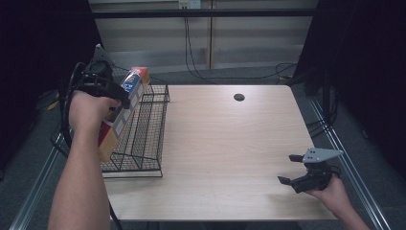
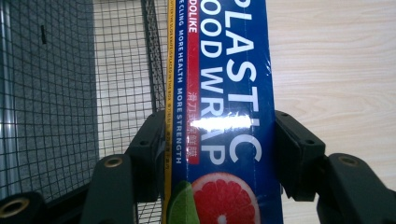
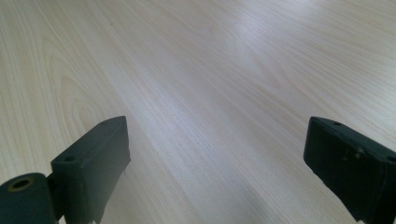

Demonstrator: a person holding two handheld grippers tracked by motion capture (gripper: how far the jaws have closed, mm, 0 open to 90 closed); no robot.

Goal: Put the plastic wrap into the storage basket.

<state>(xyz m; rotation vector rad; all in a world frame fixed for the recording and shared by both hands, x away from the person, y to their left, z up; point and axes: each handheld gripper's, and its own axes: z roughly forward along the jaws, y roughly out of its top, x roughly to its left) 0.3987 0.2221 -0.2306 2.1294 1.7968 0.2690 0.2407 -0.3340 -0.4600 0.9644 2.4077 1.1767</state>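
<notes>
A long plastic food wrap box (image 1: 125,111), blue and yellow with a grapefruit picture, slants over the black wire basket (image 1: 148,139) at the table's left edge. My left gripper (image 1: 115,98) is shut on the box, one jaw on each long side of the plastic food wrap box (image 2: 224,116). Through the mesh of the basket (image 2: 70,93) I see the floor and table. My right gripper (image 1: 291,168) rests low over the table's front right corner, open, with only bare wood between the jaws of the right gripper (image 3: 215,154).
The light wooden table (image 1: 230,143) has a round cable hole (image 1: 239,97) near its far edge. Cables trail on the floor behind. Metal rails run along both sides of the table.
</notes>
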